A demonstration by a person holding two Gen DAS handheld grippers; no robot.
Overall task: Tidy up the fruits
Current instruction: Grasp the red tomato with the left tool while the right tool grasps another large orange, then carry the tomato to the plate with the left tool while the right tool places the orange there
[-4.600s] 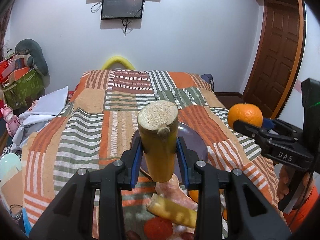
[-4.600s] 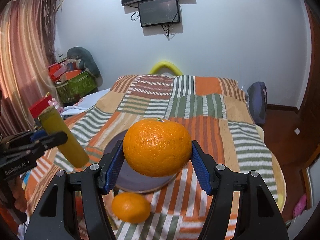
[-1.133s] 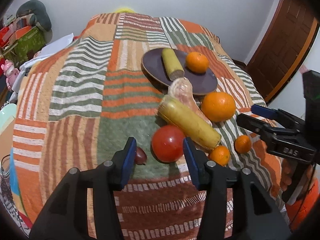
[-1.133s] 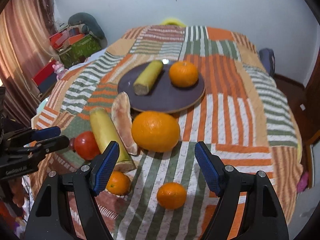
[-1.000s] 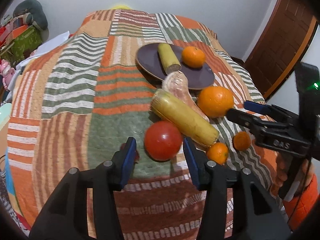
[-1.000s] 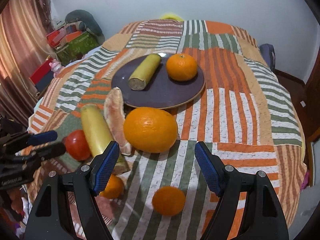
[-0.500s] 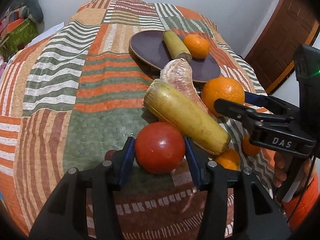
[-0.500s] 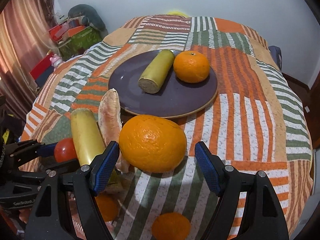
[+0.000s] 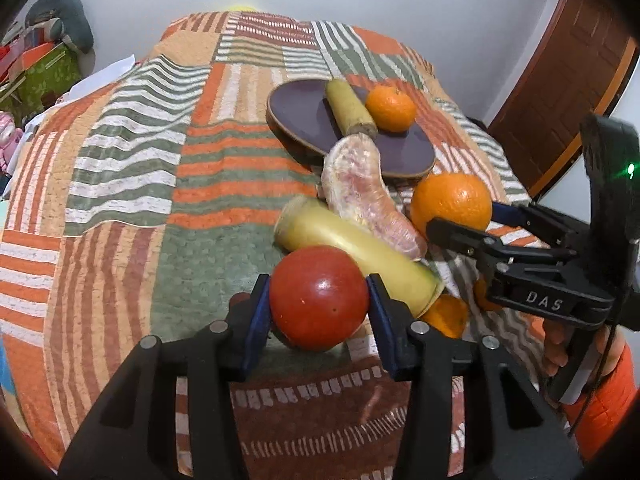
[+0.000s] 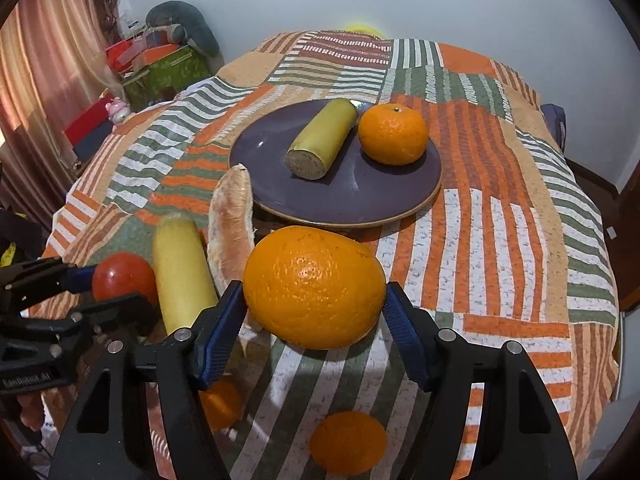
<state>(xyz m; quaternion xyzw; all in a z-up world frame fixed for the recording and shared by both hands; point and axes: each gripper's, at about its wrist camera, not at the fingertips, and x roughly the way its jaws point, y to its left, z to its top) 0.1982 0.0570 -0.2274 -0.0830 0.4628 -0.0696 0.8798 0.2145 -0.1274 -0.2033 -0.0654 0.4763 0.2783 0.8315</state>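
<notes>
two grips — left gripper clamps glossy red tomato, right gripper brackets dimpled orange — contact unclear.

Striped patchwork quilt covers bed. Curtain on left w/ green box, grey pillow, pink toy nearby. Wood door on right.

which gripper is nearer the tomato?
Left. The left gripper has its fingers on either side of the tomato; the right gripper is around the big orange.
</notes>
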